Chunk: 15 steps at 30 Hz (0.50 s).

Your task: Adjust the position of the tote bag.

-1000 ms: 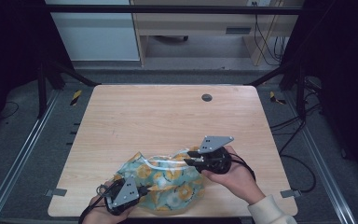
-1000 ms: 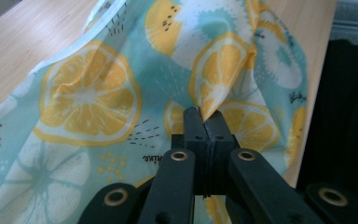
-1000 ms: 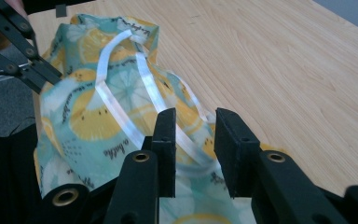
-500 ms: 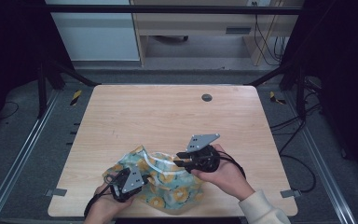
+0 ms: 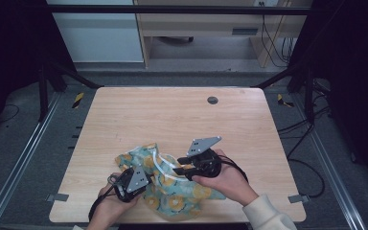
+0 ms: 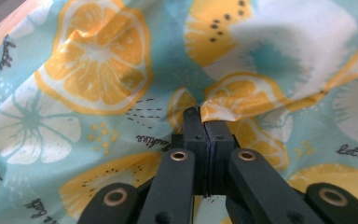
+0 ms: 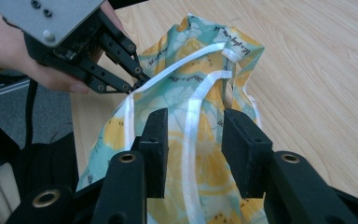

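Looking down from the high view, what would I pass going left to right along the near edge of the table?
The left gripper, pinched shut on the lemon-print cloth bag → the bag itself → the right gripper, whose jaws have just been opening with a white strap between them → bare wooden table.

In the left gripper view the crumpled teal cloth bag printed with lemon slices [image 6: 121, 70] runs past every edge; black lettering on it is cut off and partly blurred.

In the high view the bag's near edge lies partly under both hands.
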### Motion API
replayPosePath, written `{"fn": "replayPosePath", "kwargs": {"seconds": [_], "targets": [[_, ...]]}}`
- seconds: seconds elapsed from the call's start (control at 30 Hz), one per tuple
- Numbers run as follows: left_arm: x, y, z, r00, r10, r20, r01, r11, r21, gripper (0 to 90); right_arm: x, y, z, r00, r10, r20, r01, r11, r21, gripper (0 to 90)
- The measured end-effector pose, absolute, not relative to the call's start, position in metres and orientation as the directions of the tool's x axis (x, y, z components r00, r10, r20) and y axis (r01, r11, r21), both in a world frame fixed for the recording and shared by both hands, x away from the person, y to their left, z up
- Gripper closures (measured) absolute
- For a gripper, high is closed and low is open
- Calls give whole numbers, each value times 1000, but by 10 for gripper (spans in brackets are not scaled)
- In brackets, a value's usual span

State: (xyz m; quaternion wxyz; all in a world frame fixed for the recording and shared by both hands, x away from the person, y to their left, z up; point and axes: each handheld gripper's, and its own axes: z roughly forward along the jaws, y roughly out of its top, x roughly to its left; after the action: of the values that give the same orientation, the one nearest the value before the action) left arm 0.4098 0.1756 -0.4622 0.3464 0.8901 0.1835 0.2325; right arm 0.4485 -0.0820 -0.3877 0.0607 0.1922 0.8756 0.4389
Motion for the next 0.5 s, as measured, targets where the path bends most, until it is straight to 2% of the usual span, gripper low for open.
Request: {"fn": "replayPosePath", "kwargs": {"seconds": [0.3, 0.5], "targets": [[406, 178, -460, 820, 502, 275, 169, -671, 722, 900, 448, -74, -392, -924, 372, 86, 298, 562, 772, 565], [404, 179, -458, 820, 515, 251, 186, -653, 734, 898, 445, -71, -392, -936, 347, 61, 267, 585, 766, 740]]}}
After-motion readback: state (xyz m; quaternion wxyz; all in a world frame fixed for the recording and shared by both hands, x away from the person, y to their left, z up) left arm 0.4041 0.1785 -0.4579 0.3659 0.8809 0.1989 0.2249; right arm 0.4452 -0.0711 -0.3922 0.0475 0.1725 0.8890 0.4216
